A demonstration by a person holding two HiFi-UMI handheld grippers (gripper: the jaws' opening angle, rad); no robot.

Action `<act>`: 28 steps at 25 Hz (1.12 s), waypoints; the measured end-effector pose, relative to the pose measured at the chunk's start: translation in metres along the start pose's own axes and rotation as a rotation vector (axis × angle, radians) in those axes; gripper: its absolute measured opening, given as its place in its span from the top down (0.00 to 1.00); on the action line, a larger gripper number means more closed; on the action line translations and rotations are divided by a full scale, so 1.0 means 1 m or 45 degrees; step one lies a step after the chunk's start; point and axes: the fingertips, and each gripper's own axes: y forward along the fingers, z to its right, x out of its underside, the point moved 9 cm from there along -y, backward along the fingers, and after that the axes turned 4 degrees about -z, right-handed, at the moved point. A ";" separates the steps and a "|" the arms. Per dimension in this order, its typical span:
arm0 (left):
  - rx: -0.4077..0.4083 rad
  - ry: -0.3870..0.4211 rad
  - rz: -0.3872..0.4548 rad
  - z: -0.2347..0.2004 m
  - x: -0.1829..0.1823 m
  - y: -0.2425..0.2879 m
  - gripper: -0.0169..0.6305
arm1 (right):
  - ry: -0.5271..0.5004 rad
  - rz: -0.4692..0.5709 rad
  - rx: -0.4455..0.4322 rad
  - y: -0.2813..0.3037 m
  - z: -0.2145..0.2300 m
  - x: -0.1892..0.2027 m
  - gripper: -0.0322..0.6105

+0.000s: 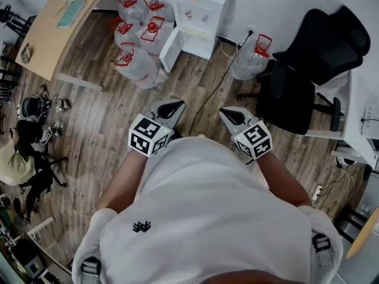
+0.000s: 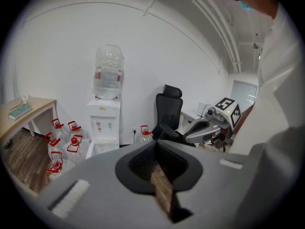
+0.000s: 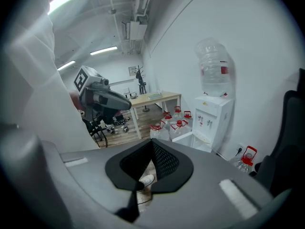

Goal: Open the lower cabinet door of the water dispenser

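Across the wooden floor (image 1: 106, 117), well apart from me, stands the water dispenser (image 1: 204, 5), a white box with a clear bottle (image 2: 108, 73) upended on top. Its lower cabinet door (image 1: 169, 48) looks to me to be swung out from the body already, toward the cluster of red-capped jugs (image 1: 137, 58), with the compartment behind it showing. So I judge the opening itself done, or very nearly so. I am nowhere near the dispenser: both tools hang close to my chest.

The left tongs (image 1: 176, 106) are clenched on nothing, tips pressed to a point with only floor showing past them. The right tongs (image 1: 228, 114) are the same, clamped together and empty.

If the door needs to go wider, the next move as I see it calls for walking in between the jugs and the black office chair (image 1: 314, 52), minding the cord (image 1: 216, 84) that trails over the floor. Then I would spread one pair of tongs and hook the door's free edge to draw it round. I can't make out a handle from here.

As for writing, none is legible. The bottle has a red band label, the dispenser front a small yellowish sticker (image 2: 102, 108), and the white shirt (image 1: 201, 206) a little black emblem (image 1: 141, 226); all are too small to read. The cubes (image 1: 148, 136) on the tools carry only black-and-white square markers.
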 end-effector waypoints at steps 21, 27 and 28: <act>-0.014 0.004 0.016 0.030 0.018 -0.012 0.89 | -0.032 0.043 -0.007 -0.019 -0.022 0.009 0.95; -0.010 0.002 0.014 0.032 0.022 -0.016 0.89 | -0.036 0.053 -0.009 -0.020 -0.029 0.008 0.95; -0.010 0.001 0.014 0.032 0.023 -0.017 0.89 | -0.035 0.053 -0.010 -0.020 -0.030 0.008 0.95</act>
